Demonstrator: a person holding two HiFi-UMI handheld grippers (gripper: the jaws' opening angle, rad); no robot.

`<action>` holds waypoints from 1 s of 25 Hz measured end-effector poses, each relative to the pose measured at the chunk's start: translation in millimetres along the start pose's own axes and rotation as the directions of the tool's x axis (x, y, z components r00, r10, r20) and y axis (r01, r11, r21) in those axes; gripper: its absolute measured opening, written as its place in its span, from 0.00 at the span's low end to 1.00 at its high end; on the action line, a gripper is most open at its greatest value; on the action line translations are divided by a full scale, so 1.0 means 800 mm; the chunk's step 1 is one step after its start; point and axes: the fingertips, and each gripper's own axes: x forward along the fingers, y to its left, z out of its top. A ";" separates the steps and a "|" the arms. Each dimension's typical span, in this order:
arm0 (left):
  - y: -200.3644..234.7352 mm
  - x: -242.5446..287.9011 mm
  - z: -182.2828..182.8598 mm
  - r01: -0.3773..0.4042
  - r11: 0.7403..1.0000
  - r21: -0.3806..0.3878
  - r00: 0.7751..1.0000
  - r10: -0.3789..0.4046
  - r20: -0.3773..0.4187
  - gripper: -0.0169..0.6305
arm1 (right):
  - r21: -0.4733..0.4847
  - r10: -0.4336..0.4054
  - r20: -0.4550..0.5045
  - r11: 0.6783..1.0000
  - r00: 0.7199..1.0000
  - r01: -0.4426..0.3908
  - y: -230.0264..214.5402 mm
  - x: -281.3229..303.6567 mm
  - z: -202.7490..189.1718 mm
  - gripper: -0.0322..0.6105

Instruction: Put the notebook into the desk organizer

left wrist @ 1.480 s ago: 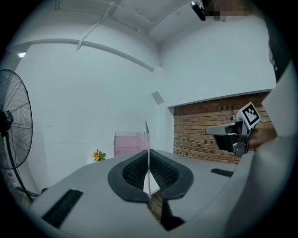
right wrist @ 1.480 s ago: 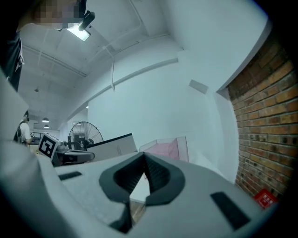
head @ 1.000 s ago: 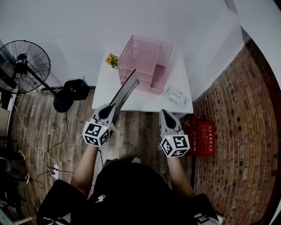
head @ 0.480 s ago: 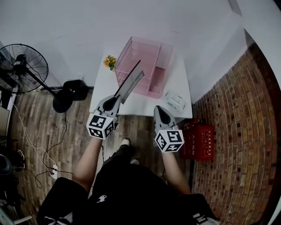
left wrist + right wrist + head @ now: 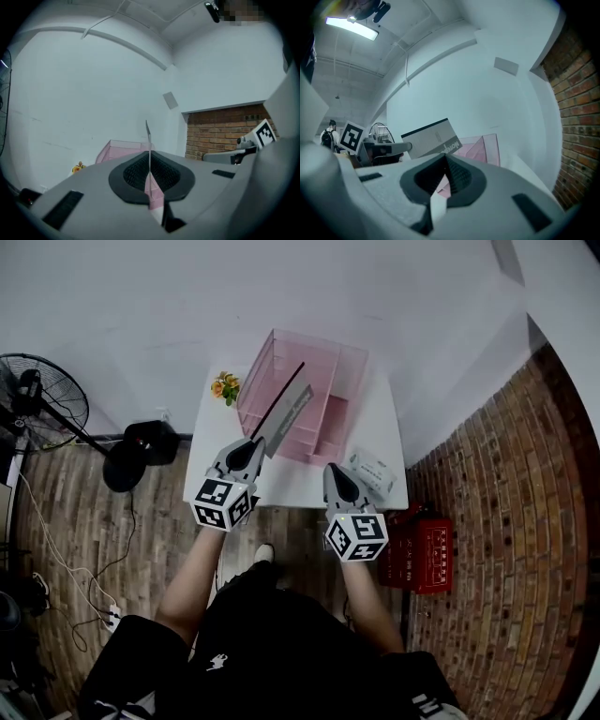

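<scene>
while left gripper (image 5: 249,446) clamps the notebook (image 5: 287,412), desk organizer (image 5: 323,354) ahead

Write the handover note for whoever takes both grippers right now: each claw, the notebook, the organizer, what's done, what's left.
Left claw: shut on the grey notebook, which is held on edge in the air, pointing toward the organizer.
Right claw: shut, empty, over the front of the white table.
Pink desk organizer: stands at the back of the table.
Done: notebook is picked up and raised in front of the organizer.
Left: guide it into a slot, probably on edge, then open the left claw.
</scene>
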 end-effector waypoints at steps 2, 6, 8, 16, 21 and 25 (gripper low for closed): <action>0.007 0.013 0.000 0.013 1.000 -0.025 1.000 -0.014 -0.002 0.04 | 0.002 -0.001 -0.005 1.000 1.000 0.001 -0.002 0.016 0.002 0.05; 0.018 0.037 -0.002 0.052 0.993 -0.106 0.999 -0.052 -0.004 0.04 | 0.000 -0.004 -0.009 1.000 1.000 0.004 -0.005 0.046 0.009 0.05; 0.022 0.047 -0.004 0.070 0.986 -0.150 0.997 -0.072 -0.003 0.04 | -0.001 -0.006 -0.006 1.000 1.000 0.006 -0.008 0.060 0.014 0.05; 0.046 0.069 -0.035 0.086 0.928 -0.362 0.995 -0.096 -0.011 0.04 | -0.011 -0.026 0.000 1.000 1.000 0.026 -0.023 0.105 0.026 0.05; 0.080 0.074 -0.056 0.051 0.898 -0.438 0.997 -0.071 -0.029 0.04 | -0.018 -0.030 -0.001 0.999 1.000 0.030 -0.028 0.132 0.029 0.05; 0.095 0.075 -0.071 0.010 0.875 -0.484 0.999 -0.033 -0.039 0.04 | -0.027 -0.009 -0.009 1.000 1.000 0.008 -0.027 0.151 0.029 0.05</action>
